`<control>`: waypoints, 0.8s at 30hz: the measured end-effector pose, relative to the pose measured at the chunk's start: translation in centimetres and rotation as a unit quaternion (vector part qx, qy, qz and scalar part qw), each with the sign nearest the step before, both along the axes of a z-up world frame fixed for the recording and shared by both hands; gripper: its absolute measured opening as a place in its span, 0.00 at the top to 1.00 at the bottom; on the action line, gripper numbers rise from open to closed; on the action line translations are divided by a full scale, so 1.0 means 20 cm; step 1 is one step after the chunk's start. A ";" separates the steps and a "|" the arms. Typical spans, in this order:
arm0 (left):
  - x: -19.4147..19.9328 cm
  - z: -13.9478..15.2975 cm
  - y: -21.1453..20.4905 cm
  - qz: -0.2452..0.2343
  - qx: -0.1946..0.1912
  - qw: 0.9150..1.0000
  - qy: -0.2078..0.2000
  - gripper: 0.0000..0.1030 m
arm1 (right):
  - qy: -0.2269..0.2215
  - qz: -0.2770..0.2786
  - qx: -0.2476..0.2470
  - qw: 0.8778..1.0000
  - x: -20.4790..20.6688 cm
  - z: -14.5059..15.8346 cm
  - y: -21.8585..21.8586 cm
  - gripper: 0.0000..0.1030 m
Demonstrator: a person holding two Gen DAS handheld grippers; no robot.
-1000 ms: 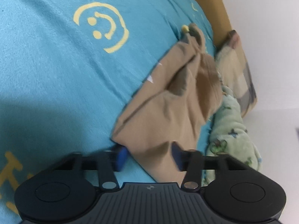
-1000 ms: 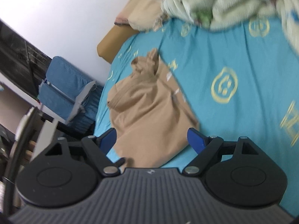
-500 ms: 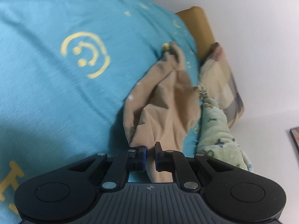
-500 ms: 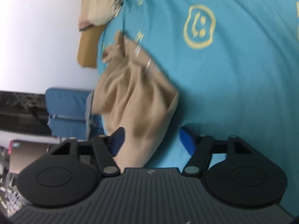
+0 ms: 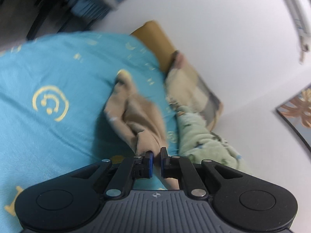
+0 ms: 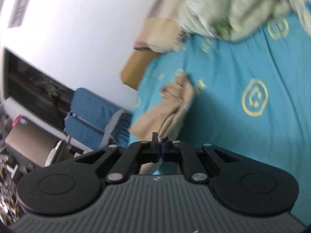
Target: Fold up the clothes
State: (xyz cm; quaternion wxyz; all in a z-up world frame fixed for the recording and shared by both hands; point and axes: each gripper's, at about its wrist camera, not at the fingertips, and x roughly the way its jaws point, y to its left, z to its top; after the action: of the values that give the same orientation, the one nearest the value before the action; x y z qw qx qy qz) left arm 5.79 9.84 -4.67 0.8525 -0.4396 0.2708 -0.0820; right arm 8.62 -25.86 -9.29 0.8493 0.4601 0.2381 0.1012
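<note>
A tan garment (image 5: 136, 120) lies bunched on the turquoise bed sheet (image 5: 48, 68) with yellow smiley prints. My left gripper (image 5: 156, 155) is shut on its near edge, and the cloth rises in a ridge from the bed to the blue pads. In the right wrist view the same tan garment (image 6: 175, 104) stretches from the sheet (image 6: 243, 68) up to my right gripper (image 6: 160, 145), whose jaws are closing tight on a pinch of its edge. The pads hide the gripped corners.
A pale green fleece blanket (image 5: 200, 136) and a plaid pillow (image 5: 194, 85) lie along the wall side of the bed, by a mustard cushion (image 5: 155, 38). A blue chair (image 6: 91, 112) stands past the bed's edge. A framed picture (image 5: 297, 112) hangs on the wall.
Both grippers went from open around the tan garment to shut on it. The left one has risen and pulled the cloth up off the sheet; the right view has swung round.
</note>
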 end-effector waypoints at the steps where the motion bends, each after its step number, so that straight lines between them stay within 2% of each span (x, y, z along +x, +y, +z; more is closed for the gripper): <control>1: -0.05 0.05 0.00 -0.002 0.006 1.000 -0.011 0.93 | -0.008 0.001 -0.004 1.000 -0.05 0.04 -0.01 0.95; 6: -0.43 0.19 -0.02 -0.005 0.001 0.999 -0.042 0.93 | -0.047 -0.004 -0.023 0.999 -0.40 0.19 -0.01 0.95; 10: -0.73 0.24 -0.03 -0.007 -0.006 0.999 -0.052 0.93 | -0.057 -0.011 -0.009 0.998 -0.73 0.21 -0.02 0.95; 12: -0.82 0.25 -0.04 -0.012 -0.002 0.999 -0.048 0.93 | -0.060 -0.017 -0.019 0.998 -0.86 0.22 -0.01 0.95; 14: -0.84 0.26 -0.05 -0.015 0.006 0.999 -0.041 0.93 | -0.055 -0.017 -0.032 0.998 -0.88 0.23 0.00 0.95; 18: -0.70 0.33 -0.07 -0.018 0.017 0.999 -0.040 0.93 | -0.047 -0.020 -0.023 0.998 -0.75 0.30 -0.04 0.95; 24: -0.21 0.42 -0.13 -0.016 0.048 0.999 -0.007 0.92 | 0.004 -0.020 -0.003 1.000 -0.34 0.39 -0.06 0.93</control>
State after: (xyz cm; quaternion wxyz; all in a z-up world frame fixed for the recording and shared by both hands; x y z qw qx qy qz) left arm 1.54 7.14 3.78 0.8730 -0.3936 0.2750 -0.0857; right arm 1.82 -27.13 -1.57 0.8517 0.4623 0.2329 0.0812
